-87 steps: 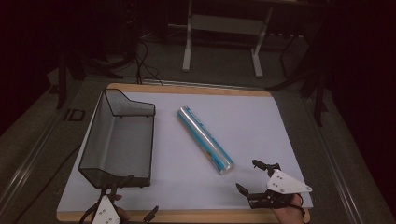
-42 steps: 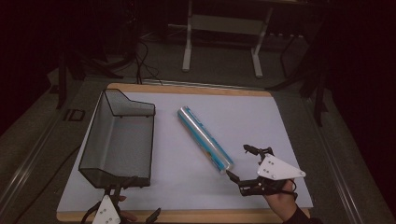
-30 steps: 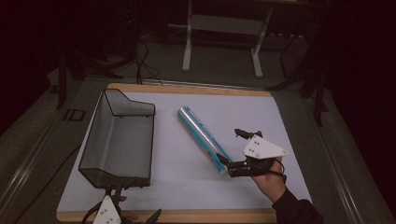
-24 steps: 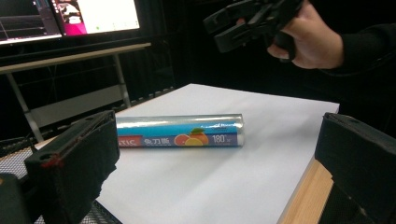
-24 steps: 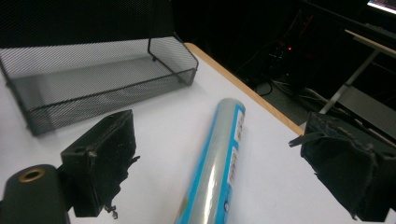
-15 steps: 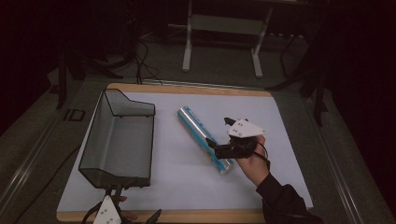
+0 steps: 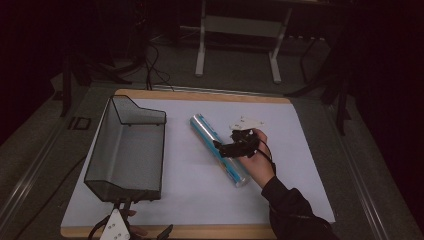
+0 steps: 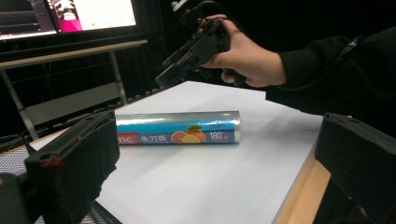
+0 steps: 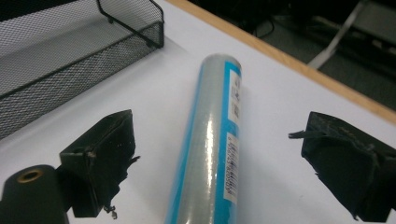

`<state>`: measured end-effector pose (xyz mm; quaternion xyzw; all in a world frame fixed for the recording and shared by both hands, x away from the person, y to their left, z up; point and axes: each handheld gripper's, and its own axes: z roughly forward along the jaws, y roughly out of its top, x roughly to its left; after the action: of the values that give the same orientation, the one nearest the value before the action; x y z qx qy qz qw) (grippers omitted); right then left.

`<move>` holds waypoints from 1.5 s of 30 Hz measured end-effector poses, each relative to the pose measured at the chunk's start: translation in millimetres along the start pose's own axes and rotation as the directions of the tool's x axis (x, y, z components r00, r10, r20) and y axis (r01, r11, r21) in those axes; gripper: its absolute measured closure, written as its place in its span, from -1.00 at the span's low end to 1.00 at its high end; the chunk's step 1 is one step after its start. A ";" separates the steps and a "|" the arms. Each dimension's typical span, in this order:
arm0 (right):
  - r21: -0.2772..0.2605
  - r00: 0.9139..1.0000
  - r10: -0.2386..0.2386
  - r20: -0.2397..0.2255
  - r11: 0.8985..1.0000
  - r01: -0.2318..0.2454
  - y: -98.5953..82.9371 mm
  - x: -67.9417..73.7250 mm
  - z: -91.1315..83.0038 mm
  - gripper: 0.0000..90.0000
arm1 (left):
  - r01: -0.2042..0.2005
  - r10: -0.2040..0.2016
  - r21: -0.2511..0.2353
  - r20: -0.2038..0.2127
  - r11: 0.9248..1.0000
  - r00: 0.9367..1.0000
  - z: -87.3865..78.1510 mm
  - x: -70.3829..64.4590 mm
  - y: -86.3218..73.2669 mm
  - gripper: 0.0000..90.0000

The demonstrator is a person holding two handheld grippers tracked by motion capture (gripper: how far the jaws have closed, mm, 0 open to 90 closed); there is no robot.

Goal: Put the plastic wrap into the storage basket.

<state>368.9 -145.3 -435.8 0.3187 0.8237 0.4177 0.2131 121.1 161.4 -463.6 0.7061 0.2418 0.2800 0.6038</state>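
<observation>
A roll of cling film [image 7: 204,132] in a blue and silver wrapper lies slantwise mid-table. My right gripper [image 7: 226,148] hovers over its middle, held by a hand in a dark sleeve. In the right gripper view the roll [image 9: 215,135] runs between the two wide-apart jaws of the open right gripper [image 9: 219,144], and neither jaw touches it. My left gripper [image 7: 120,231] rests low at the table's front edge. It stands open [image 8: 215,140], looking across the white mat at the roll [image 8: 177,128] and the right gripper [image 8: 187,58] above it.
A black wire-mesh tray [image 7: 107,172] stands on the left of the white mat [image 7: 300,165]; its corner [image 9: 154,35] sits left of the roll. A wooden table rim [image 7: 210,94] borders the mat. Desk legs and cables lie beyond the far edge.
My right gripper has travelled from the front right corner of the table up and left to the roll, and now straddles it. The left gripper has stayed put.
</observation>
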 end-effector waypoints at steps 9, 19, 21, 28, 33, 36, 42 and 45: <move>0.069 1.000 0.018 -0.006 0.997 -0.018 0.6 -1.6 21.2 -0.79 | 0.000 0.000 0.001 0.003 1.000 1.000 0.2 -0.2 -0.2 -0.98; 0.153 0.998 0.049 -0.027 0.987 -0.045 1.5 -3.5 47.6 -0.78 | 0.002 -0.002 -0.001 0.007 1.000 1.000 -0.2 -0.1 -0.5 -0.98; 0.167 0.998 0.058 -0.028 0.985 -0.052 1.5 -4.5 52.9 -0.78 | 0.000 0.000 0.000 0.007 1.000 1.000 -0.5 -0.2 -0.5 -0.98; 0.246 0.996 0.081 -0.033 0.967 -0.071 -2.6 -8.0 72.4 -0.78 | -0.003 0.003 0.001 0.006 1.000 1.000 -0.6 -0.1 -0.8 -0.98; 0.317 0.996 0.081 -0.040 0.946 -0.064 -4.5 -8.6 86.7 -0.78 | -0.004 0.004 -0.001 0.006 1.000 1.000 -0.9 -0.3 -0.8 -0.98; 0.348 0.995 0.092 -0.036 0.935 -0.073 -4.8 -9.1 92.8 -0.73 | -0.003 0.003 -0.002 0.006 1.000 1.000 -1.2 0.0 -0.8 -0.98; 0.431 0.993 0.112 -0.021 0.898 -0.092 -6.8 -8.8 102.6 -0.68 | -0.003 0.003 -0.002 0.007 1.000 1.000 -1.4 0.1 -0.8 -0.98; 0.450 0.993 0.116 -0.025 0.888 -0.092 -6.2 -7.9 103.6 -0.67 | -0.003 0.003 -0.002 0.008 1.000 1.000 -1.3 -0.1 -0.8 -0.98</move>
<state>436.3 -96.4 -498.2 0.3920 0.8847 0.2358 0.0901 120.1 162.4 -464.3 0.7069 0.2382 0.2784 0.6050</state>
